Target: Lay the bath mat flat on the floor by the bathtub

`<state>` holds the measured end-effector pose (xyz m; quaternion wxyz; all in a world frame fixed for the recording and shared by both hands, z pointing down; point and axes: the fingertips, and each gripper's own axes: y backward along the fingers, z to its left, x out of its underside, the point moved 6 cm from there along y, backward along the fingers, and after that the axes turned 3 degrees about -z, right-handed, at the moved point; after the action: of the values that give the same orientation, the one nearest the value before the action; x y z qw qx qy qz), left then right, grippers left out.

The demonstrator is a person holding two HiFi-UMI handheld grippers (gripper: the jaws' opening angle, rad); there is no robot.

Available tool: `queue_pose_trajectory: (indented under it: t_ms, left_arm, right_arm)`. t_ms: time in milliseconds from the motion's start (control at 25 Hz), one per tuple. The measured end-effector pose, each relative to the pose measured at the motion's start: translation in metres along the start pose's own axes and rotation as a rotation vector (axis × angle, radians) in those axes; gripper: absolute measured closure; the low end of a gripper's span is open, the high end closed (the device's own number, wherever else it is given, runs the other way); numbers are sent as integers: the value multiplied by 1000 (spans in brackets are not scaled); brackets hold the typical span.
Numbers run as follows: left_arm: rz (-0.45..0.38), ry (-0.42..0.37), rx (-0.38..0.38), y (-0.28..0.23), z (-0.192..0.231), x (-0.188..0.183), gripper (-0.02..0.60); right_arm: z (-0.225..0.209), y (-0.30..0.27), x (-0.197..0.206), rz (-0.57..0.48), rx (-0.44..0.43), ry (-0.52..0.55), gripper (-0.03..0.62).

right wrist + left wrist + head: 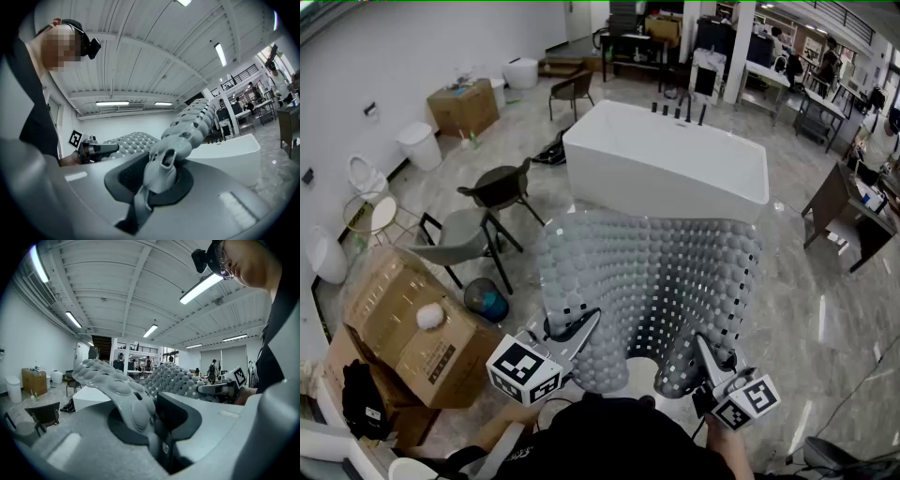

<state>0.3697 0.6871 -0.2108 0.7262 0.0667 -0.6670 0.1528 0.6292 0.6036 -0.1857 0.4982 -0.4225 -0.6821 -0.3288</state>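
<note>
Looks like the spreading step: holding the bath mat (pixel 661 267) up in the air, on the near side of the bathtub (pixel 666 169), not yet down on the floor (pixel 825 309).

Pinched at its near left corner by the left gripper (pixel 581 330), jaws almost together with the bumpy grey rubber squeezed between them. Pinched at its near right corner by the right gripper (pixel 705 352), jaws even closer together, clamped on a thin fold of the same mat. Stretched out from both grips toward the bathtub, wavy and curled under at the near edge, so not flat. Hard to tell whether the far edge touches the floor.

Next move, as a guess: keep both grips tight and well apart so the mat stays pulled wide. Lower both grippers together. Put the far edge down first, just beside the near wall of the bathtub. Then bring the near edge down and back so the curl rolls out. Only then open the jaws. Watch for a fold left under the near corners.

Counting:
- One bath mat.
- One bathtub.
- Two grippers, both on the mat.
- Three chairs, all left of the bathtub: a dark chair (pixel 500 187), a grey chair (pixel 461 239) and a brown chair (pixel 572 89).
- Two cardboard boxes seen for sure, also left of the bathtub: a big cardboard box (pixel 412 323) and a smaller cardboard box (pixel 464 108).
</note>
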Motion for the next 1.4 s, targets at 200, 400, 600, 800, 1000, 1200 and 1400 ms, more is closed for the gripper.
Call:
queue_pose_trajectory:
  t_ms: [200, 400, 600, 800, 1000, 1200, 1400]
  left_arm:
    - [-19, -17, 3, -1, 10, -1, 512]
    - [-21, -19, -17, 10, 26, -3, 512]
    - [-18, -18, -32, 28, 51, 3, 512]
    - [-2, -18, -69, 52, 80, 7, 511]
    - [6, -1, -120, 64, 106, 8, 510]
    - [9, 13, -166, 59, 125, 10, 509]
    - [20, 18, -211, 45, 155, 9, 508]
  right_arm:
    - [0, -13, 0, -18, -1, 17, 571]
    - [8, -32, 3, -11, -17, 11, 571]
    - [23, -60, 14, -8, -66, -11, 559]
    - [37, -91, 27, 2, -93, -50, 553]
    - [42, -119, 35, 34, -132, -82, 549]
    - [31, -149, 37, 51, -178, -108, 549]
    - [8, -192, 41, 77, -218, -137, 548]
